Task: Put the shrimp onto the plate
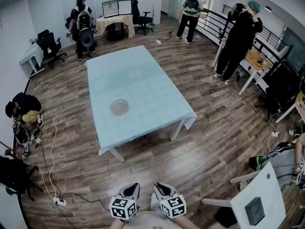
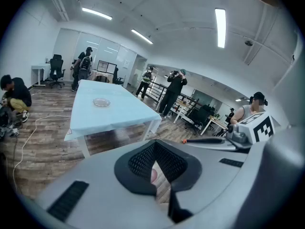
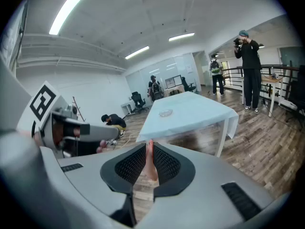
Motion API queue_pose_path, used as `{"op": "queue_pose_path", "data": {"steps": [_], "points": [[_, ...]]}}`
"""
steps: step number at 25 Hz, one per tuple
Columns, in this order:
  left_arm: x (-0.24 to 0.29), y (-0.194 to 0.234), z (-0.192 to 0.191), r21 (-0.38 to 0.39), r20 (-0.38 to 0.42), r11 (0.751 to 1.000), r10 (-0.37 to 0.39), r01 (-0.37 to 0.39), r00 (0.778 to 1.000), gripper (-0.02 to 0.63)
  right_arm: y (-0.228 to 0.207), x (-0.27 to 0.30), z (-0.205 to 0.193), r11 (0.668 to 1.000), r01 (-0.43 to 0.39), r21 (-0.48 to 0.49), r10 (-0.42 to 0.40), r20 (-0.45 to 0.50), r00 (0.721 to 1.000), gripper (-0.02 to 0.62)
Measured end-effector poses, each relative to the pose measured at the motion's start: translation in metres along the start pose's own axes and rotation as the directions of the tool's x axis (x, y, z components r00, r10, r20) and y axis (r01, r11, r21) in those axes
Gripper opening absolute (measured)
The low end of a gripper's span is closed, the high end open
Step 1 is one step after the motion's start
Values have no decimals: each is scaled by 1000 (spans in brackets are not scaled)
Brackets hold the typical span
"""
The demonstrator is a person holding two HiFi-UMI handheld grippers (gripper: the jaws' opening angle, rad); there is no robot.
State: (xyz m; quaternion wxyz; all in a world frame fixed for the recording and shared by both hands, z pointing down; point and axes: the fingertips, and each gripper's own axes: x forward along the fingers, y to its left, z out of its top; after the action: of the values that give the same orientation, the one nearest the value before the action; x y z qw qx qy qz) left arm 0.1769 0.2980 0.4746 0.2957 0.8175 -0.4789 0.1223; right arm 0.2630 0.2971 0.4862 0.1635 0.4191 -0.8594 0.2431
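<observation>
At six o'clock in the head view, the left gripper (image 1: 132,189) and right gripper (image 1: 160,188) sit side by side over the wooden plank floor (image 1: 205,147). They are well apart from the long worktop under a light blue cloth (image 1: 143,75) at twelve o'clock. A white cable (image 1: 51,142) and power strip (image 1: 59,202) trail at eight o'clock, and a white chair (image 1: 257,199) stands at four. A person in black (image 1: 240,37) stands at two o'clock, a person with a backpack (image 1: 190,11) at one, and a crouching person (image 1: 24,109) is at nine. The round clear glass plate (image 1: 119,107) rests on the worktop's near half. The right gripper's jaws are pinched together on a slender pale pink shrimp (image 3: 149,163). The left gripper's jaws are closed on a small pink shrimp piece (image 2: 153,176), mostly hidden. Both shrimp are well short of the plate, which lies at twelve o'clock from either pair of jaws.
</observation>
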Motion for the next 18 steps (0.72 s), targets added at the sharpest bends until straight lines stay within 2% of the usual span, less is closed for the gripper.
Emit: {"op": "queue_pose_path", "data": {"steps": [5,8,12,18], "points": [[-46,-18,-38,-29,-20,1000,5,-5,1000,8,59,-15,-5,996,-70,48,69,14,997,67],[-52,-17,-45,-29,-9,1000,-6,6,1000,8,65,-18,-6,997,-70,37,70,17,997,67],[-52,-5,-26,-26,36,999,24,-23,999,8,62,-11,11,993,-94,74,89,71,994,67],[-41,-5,4,-21,97,996,91,-89,991,8,50,-10,40,987,-158,40,151,133,980,67]]}}
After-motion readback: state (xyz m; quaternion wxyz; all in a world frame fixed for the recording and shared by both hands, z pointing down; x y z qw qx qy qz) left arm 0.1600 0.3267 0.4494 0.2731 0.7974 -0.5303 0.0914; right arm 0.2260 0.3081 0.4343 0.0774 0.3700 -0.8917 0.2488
